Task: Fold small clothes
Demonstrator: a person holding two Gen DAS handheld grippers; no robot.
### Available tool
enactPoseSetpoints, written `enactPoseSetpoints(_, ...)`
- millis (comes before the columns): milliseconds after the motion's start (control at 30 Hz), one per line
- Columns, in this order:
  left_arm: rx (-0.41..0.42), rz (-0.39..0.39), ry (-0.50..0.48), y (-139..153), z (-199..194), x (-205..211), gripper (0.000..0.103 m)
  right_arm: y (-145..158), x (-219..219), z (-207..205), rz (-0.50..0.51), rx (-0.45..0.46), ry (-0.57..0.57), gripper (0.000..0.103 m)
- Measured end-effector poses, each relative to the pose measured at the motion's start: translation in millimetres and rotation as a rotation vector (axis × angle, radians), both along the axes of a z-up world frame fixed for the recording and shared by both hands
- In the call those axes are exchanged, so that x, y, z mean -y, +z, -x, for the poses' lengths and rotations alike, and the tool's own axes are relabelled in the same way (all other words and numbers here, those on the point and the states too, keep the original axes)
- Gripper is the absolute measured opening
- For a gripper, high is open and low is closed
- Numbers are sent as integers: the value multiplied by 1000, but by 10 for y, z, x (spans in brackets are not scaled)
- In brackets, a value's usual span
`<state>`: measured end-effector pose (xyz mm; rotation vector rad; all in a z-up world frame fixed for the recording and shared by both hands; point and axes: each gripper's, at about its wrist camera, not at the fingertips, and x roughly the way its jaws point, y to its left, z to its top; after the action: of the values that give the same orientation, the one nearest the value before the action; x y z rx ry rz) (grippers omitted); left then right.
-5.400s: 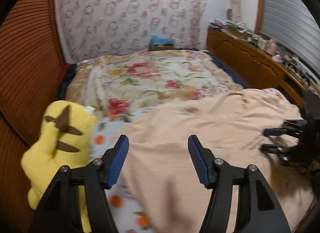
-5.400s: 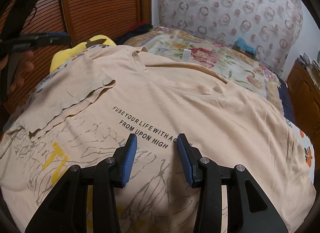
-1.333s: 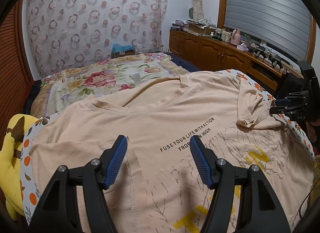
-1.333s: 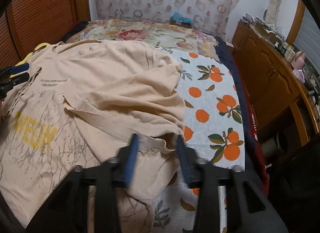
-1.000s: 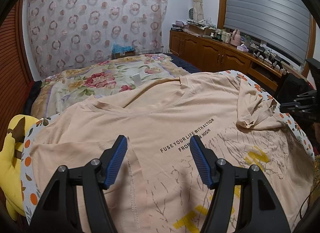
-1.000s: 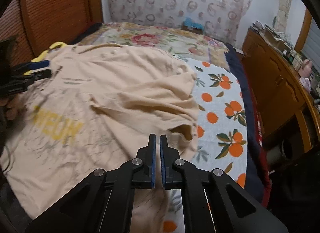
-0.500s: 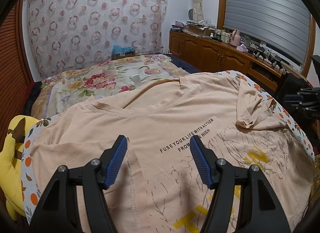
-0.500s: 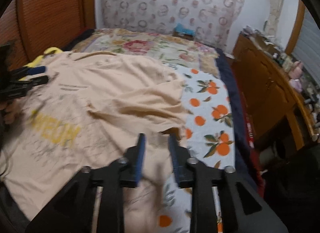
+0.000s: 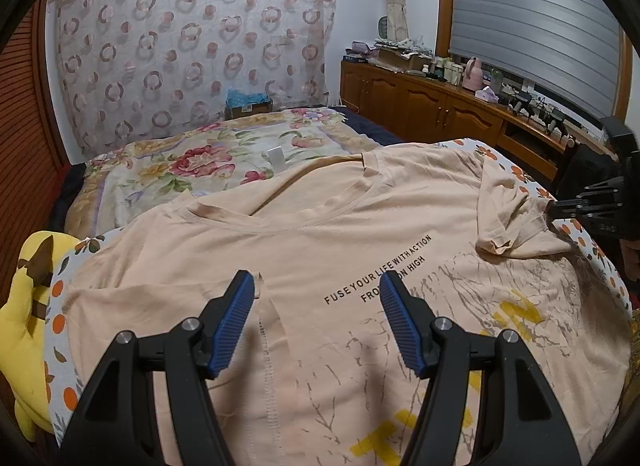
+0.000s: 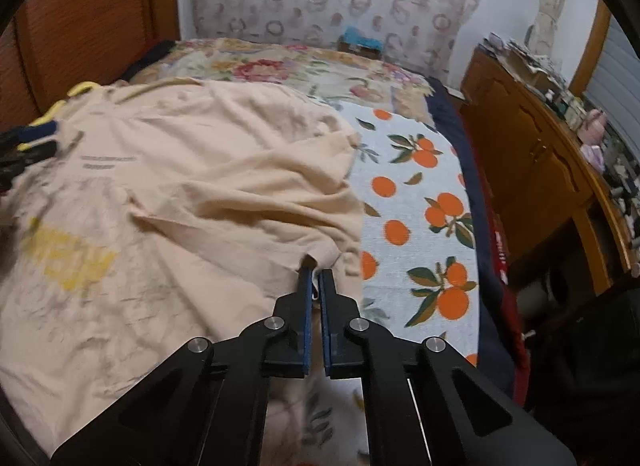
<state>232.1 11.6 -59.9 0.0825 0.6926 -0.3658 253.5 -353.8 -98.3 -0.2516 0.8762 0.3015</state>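
A peach T-shirt [image 9: 344, 234] with black lettering and yellow print lies face up on the bed. My left gripper [image 9: 316, 306] is open and empty, hovering over the shirt's chest, just below its folded-in left sleeve. My right gripper [image 10: 316, 280] is shut on the edge of the shirt's right sleeve [image 10: 324, 256]. It also shows at the right edge of the left wrist view [image 9: 560, 207], holding the bunched sleeve [image 9: 508, 217]. The shirt [image 10: 180, 193] fills the left of the right wrist view.
A yellow plush toy [image 9: 28, 306] lies at the shirt's left. An orange-print sheet [image 10: 420, 205] and a floral quilt [image 9: 192, 161] cover the bed. Wooden cabinets [image 9: 436, 113] run along the right, a slatted wooden panel [image 10: 88, 21] along the left.
My right gripper opened briefly, then shut on the right sleeve edge and now holds it. My left gripper has stayed still and open over the chest.
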Motion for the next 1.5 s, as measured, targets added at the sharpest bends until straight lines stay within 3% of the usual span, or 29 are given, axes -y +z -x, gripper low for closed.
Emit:
enactPoseSetpoints(300,4,-1,-7,2,3,16,65,304,-149,480,-88,4,110,0)
enactPoseSetpoints(500,27,7,-39,22,34,67,65,116,-331,722,-154,-89,188,2)
enactPoseSetpoints(567,19,14,-44,23,11,75,65,63,-359,776,-143,-79,194,5)
enactPoseSetpoints(633,10,13,-40,49,5,117,65,48,-346,793,-128,-55,176,20)
enactPoseSetpoints(833,-34,31,-94,174,12,403,65,73,-165,839,-91,64,141,26)
enactPoseSetpoints(1000,-96,-5,-159,136,-1,826,58,-98,84,742,-80,80,64,29)
enactPoseSetpoints(1167,-179,-17,-220,20,-123,1251,44,-224,194,695,-96,46,49,29)
enactPoseSetpoints(1333,-224,-57,-239,-109,-273,1617,43,-303,266,687,-110,35,45,29)
enactPoseSetpoints(1400,-226,-89,-243,-161,-312,1733,34,-310,293,696,-125,41,44,30)
enactPoseSetpoints(1467,-225,-110,-241,-197,-329,1778,9,-310,294,706,-127,41,44,30)
enactPoseSetpoints(1500,-216,-110,-245,-187,-321,1785,5,-311,294,707,-128,41,44,30)
